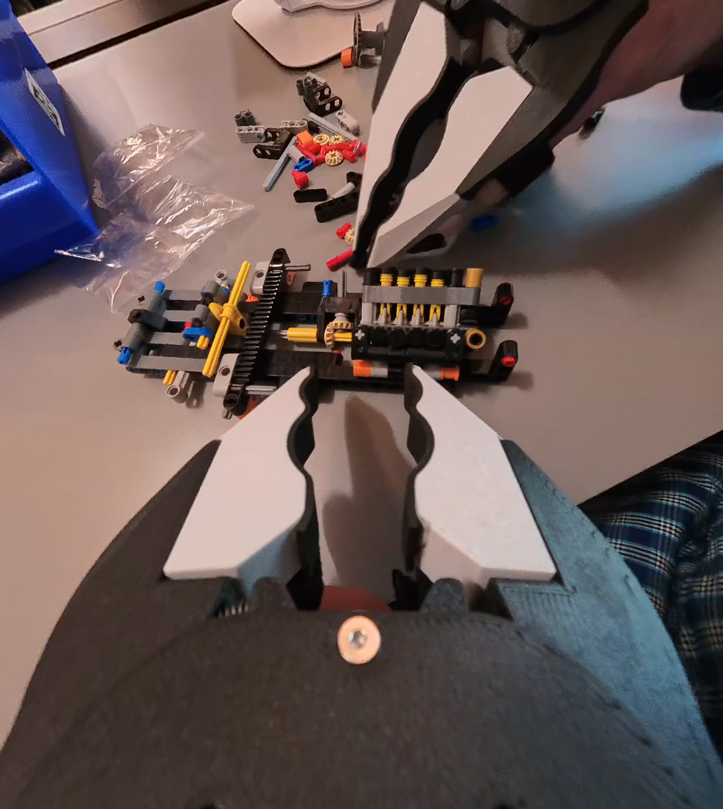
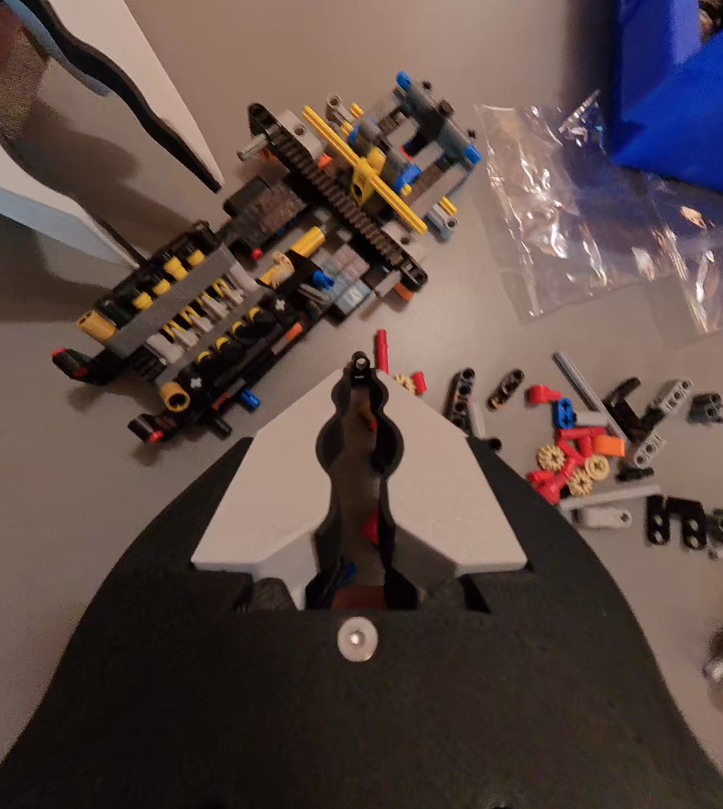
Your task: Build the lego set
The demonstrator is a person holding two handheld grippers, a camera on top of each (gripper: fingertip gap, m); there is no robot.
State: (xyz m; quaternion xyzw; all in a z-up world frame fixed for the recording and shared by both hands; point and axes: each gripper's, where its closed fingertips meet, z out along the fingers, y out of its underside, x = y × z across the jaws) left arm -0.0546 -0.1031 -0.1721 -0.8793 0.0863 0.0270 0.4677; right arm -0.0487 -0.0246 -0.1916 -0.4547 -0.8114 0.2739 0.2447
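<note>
Right gripper point(image 2: 359, 365) pinching black pin point(image 2: 359, 362)

Each black claw point(image 1: 361, 376) carries pale grey fingers point(image 1: 259, 459), a silver screw point(image 1: 358, 640); plaid sleeve point(image 1: 701, 547).

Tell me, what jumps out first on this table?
The half-built lego model, black with yellow and blue bits, lies mid-table between both tongs. Beyond it sits a pile of loose pieces. A crinkly clear bag and a bright blue bin lie at its left.

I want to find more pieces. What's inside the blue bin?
Blue bin: only dark, shadowy shapes show inside, too blurred to identify. Its wall hides the rest.
</note>
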